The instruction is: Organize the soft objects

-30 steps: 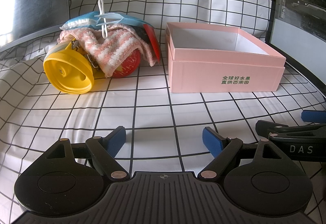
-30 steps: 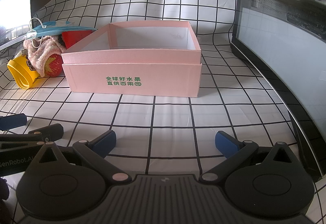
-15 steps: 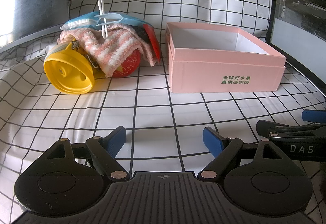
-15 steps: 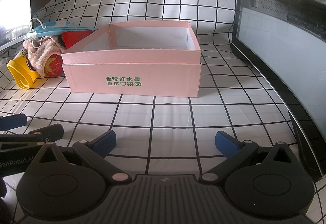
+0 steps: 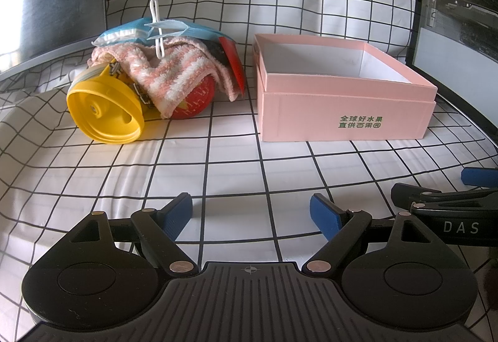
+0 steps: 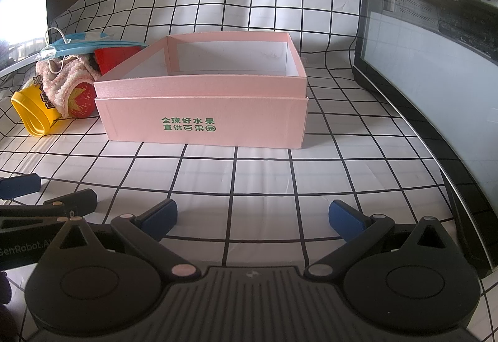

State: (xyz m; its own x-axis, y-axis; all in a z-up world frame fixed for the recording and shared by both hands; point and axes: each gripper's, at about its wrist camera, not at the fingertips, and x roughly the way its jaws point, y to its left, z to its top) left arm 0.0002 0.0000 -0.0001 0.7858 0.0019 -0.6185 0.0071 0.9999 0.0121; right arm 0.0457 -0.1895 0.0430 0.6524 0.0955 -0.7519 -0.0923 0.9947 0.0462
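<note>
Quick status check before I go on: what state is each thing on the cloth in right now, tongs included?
Pink box: open, no lid, looks empty.
Striped towel: crumpled, draped over the pile.
Face mask: lying on top of the towel.
Yellow cup: tipped on its side.
Red ball: partly under the towel.
Left tongs: open, holding nothing.
Right tongs: open, holding nothing.

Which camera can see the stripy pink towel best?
The left wrist view. There the stripy pink towel is seen nearly whole, draped over the yellow cup and red ball, under the blue face mask. The right wrist view shows it small at the left edge, partly hidden by the pink box.
</note>
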